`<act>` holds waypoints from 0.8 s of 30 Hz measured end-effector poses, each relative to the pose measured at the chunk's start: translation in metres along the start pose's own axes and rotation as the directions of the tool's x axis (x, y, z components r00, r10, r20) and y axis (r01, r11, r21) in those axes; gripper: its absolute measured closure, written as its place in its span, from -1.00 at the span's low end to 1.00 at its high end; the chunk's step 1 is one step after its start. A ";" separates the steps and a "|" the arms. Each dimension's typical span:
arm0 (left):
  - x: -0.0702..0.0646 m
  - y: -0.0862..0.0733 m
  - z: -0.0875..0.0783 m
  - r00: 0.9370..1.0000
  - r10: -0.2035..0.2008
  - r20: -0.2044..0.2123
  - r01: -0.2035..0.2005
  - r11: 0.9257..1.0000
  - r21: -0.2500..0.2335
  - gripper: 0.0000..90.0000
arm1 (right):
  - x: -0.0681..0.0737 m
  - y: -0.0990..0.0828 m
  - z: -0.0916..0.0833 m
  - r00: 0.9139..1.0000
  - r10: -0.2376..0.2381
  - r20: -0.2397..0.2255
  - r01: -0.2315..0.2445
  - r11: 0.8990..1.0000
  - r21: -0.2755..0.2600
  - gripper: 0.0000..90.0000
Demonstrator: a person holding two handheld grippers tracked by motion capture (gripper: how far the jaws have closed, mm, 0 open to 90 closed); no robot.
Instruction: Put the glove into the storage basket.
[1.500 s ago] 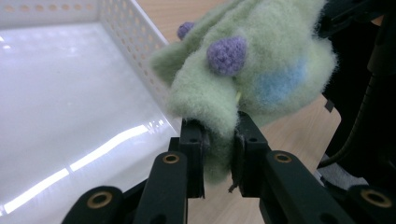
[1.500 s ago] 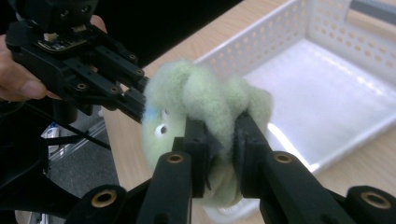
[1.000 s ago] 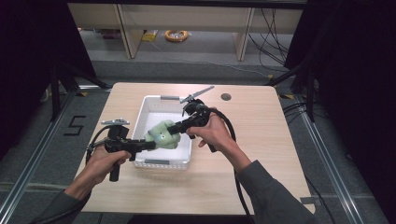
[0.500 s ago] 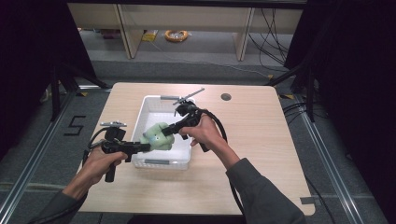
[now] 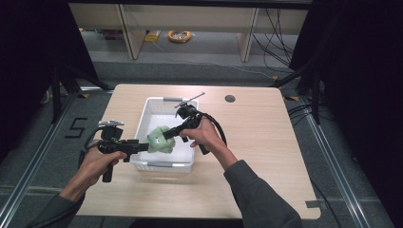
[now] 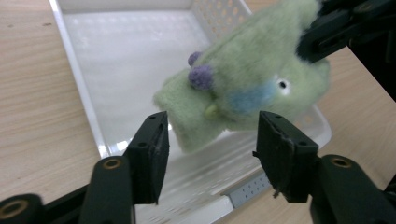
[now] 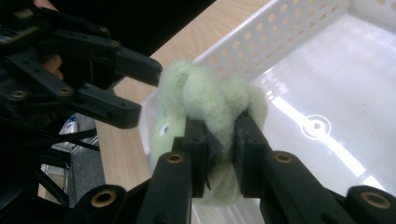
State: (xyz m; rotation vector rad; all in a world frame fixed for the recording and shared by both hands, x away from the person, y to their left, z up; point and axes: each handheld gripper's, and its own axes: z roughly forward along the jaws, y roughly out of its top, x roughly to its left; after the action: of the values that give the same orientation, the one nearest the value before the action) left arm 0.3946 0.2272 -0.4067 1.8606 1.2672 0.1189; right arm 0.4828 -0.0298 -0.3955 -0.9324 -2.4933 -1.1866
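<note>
A green plush toy point(image 5: 159, 139) with purple tufts and a blue patch point(image 6: 252, 88) hangs over the near left part of a white plastic basket point(image 5: 164, 100). My right gripper point(image 7: 222, 130) is shut on the plush's fuzzy body point(image 7: 205, 88) and reaches in from the right point(image 5: 169, 135). My left gripper point(image 6: 212, 121) comes from the left point(image 5: 142, 146). Its jaws have just been opening and now stand apart. The plush's lower end lies between them, and the pads point(image 6: 154, 140) do not press on it.
The basket's perforated wall point(image 7: 289, 42) and glossy bare floor point(image 6: 130, 56) lie under the toy. The basket sits on a light wooden table point(image 5: 256, 137) with a round cable hole point(image 5: 230, 99) at the back. Shelving and cables stand beyond the table.
The left gripper's jaws have spread and let go of the plush. The right gripper, still gripping the toy, has come lower and a little to the left over the basket.
</note>
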 end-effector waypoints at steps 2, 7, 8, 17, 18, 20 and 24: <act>-0.004 0.001 -0.002 1.000 -0.006 -0.003 0.006 1.000 -0.022 -0.06 | -0.001 -0.001 0.002 1.000 0.017 -0.002 -0.017 1.000 0.009 0.74; -0.011 0.002 -0.007 1.000 0.017 0.007 -0.017 0.999 -0.036 -0.07 | -0.004 0.000 0.007 1.000 0.027 -0.011 -0.027 1.000 0.004 0.74; -0.013 0.002 -0.008 1.000 0.025 0.008 -0.024 0.999 -0.037 -0.07 | -0.004 0.000 0.008 1.000 0.026 -0.014 -0.026 1.000 0.002 0.74; -0.017 -0.002 -0.004 0.999 0.027 0.021 -0.027 0.999 -0.018 -0.10 | -0.009 0.000 0.022 0.998 0.056 -0.017 -0.056 0.998 0.018 0.73; -0.017 -0.003 -0.004 0.999 0.024 0.021 -0.023 1.000 -0.019 -0.11 | -0.011 0.000 0.023 0.998 0.061 -0.013 -0.061 0.998 0.025 0.74; -0.015 -0.004 -0.005 0.999 0.031 0.020 -0.031 1.000 -0.005 -0.14 | -0.016 -0.002 0.026 0.998 0.061 0.016 -0.062 0.997 0.042 0.73; -0.015 -0.006 -0.004 1.000 0.017 0.015 -0.017 1.000 -0.014 -0.16 | -0.023 -0.003 0.027 0.995 0.085 0.045 -0.087 0.995 0.052 0.73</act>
State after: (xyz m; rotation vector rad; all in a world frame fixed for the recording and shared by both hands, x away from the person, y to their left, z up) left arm 0.3810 0.2189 -0.4027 1.8574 1.2378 0.1222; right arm 0.5002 -0.0209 -0.4256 -1.0500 -2.4779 -1.0791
